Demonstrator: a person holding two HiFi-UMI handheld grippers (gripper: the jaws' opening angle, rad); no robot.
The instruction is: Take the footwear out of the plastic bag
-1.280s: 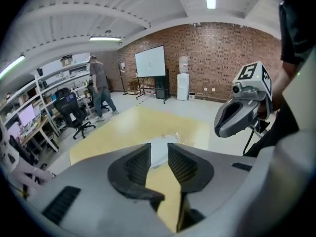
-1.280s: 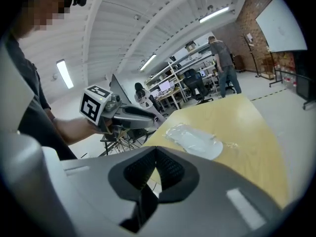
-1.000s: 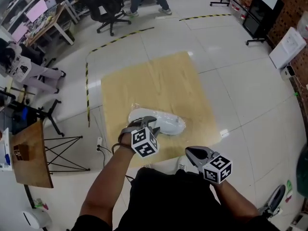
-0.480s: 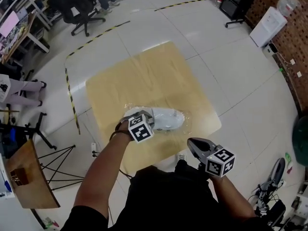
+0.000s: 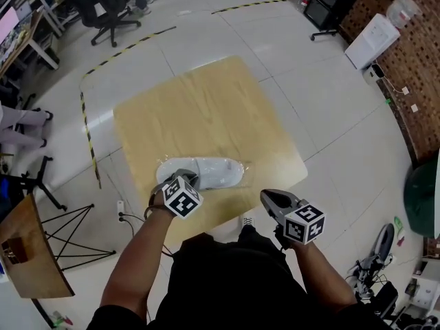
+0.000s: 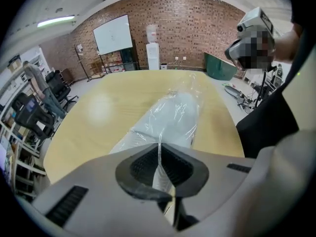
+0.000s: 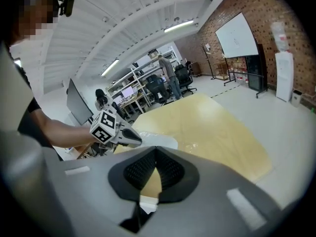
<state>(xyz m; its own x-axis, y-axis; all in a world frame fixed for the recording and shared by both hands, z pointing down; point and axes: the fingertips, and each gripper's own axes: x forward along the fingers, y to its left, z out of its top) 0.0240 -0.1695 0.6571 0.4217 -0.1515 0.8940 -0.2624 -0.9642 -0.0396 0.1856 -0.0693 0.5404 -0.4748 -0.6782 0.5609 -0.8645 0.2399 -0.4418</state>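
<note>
The white shoe (image 5: 218, 172) lies inside the clear plastic bag (image 6: 173, 115), flat on the table (image 5: 206, 108) and close to the edge nearest me. My left tool (image 5: 187, 177) is down at the bag's left end. Its jaws have just been closing, and they now pinch a thin fold of the film between the pads. The shoe itself sits beyond the jaws, not between them. From that grip the bag runs away over the shoe, crinkled and shiny.

My right tool (image 5: 269, 196) hangs off to the right at the table's near edge, apart from the bag, with its jaws pressed together and nothing in them.

Around the pale wooden table is a light tiled floor (image 5: 323, 108) with a strip of black-and-yellow tape (image 5: 86, 112). A black office chair (image 5: 103, 9) stands at the far left, and a water dispenser (image 5: 371, 40) stands by the brick wall (image 5: 419, 81) on the right.
</note>
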